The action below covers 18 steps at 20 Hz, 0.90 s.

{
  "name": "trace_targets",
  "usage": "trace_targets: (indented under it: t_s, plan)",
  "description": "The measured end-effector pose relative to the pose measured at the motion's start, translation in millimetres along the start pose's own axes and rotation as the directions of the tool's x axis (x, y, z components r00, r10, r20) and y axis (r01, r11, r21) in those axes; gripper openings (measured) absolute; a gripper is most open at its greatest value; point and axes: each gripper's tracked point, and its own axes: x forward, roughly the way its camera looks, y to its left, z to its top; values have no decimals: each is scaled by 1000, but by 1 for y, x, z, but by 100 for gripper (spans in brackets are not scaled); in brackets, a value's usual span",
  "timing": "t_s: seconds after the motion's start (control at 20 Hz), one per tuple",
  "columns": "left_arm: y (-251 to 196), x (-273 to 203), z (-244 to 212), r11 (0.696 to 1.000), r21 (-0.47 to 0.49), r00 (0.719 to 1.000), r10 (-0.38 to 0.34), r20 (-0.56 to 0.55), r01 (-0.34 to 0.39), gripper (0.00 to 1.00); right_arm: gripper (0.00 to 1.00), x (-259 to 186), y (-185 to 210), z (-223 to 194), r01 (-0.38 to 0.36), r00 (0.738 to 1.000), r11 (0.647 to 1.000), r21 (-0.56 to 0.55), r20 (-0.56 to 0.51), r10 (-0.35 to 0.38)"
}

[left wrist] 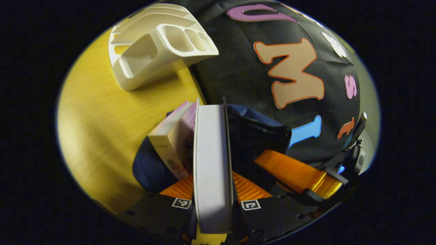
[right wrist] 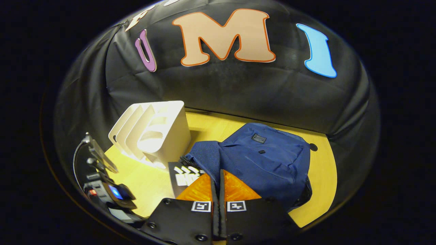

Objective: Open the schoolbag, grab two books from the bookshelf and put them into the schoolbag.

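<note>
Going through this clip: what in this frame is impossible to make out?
- Left gripper view: the schoolbag interior, blocked by the white book in the left tongs and in shadow.
- Left gripper view: that book's cover; only its page edge faces the camera.
- Right gripper view: whether the closed right tongs pinch the schoolbag's rim; the gap is thin and dark.
- Left gripper view: the pastel book, its lower part sunk in the bag.

Your left gripper view sits close over the schoolbag [left wrist: 259, 136], tilted, facing the wall, with the bookshelf [left wrist: 153, 44] at 11 o'clock. Your right gripper view looks level across the tabletop [right wrist: 150, 183] from farther back. Both share bookshelf [right wrist: 153, 132], schoolbag [right wrist: 265, 160] and wall.
</note>
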Motion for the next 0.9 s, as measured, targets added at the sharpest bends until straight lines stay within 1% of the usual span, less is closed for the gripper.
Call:
trace_targets:
  t_s: [0.05,0.15,0.2,0.25,0.3,0.4,0.6,0.65,0.7,0.75,0.8,0.85,0.9]
  plan:
    - [0,6,-7,1000,-3,1000,2,-17,-2,39,1,-2,0,-1,-7,1000,1000,-7,-3,7]
    - [2,20,-15,1000,-14,999,2,-35,-2,39,4,-7,0,-4,-21,1000,1000,-11,-11,21]
    - [1,25,-19,1000,-18,999,-6,-49,5,42,2,-10,-2,-4,-22,1000,1000,-9,-10,22]
    - [-2,31,-20,1000,-14,998,-16,-56,15,36,2,-11,-3,-4,-25,1000,1000,0,-9,25]
    - [-2,36,-21,1000,-7,998,-18,-59,18,40,3,-14,-6,-1,-27,1000,1000,8,-3,27]
    - [-2,44,-27,1000,22,996,-19,-90,21,40,3,-15,-5,-2,-37,999,999,23,-14,38]
    - [-5,53,-37,998,61,990,-21,-139,29,42,4,-17,-11,-1,-31,999,999,21,-9,31]
    - [-8,52,-37,997,72,988,-25,-153,36,46,4,-18,-12,0,-36,999,999,36,-11,37]
    - [-8,48,-40,996,87,984,-22,-178,38,44,3,-18,-14,-1,-38,999,998,47,-14,39]
    - [-7,43,-41,994,103,980,-15,-197,36,46,3,-17,-16,1,-36,999,998,53,-12,37]
    - [-10,36,-40,993,114,978,-15,-210,40,58,4,-16,-18,1,-34,999,998,60,-9,35]
    - [-10,25,-36,990,134,977,-10,-215,39,63,0,-16,-20,2,-31,999,998,62,-9,32]
    - [-9,12,-32,987,158,976,0,-219,36,68,4,-16,-20,1,-30,999,997,65,-10,31]
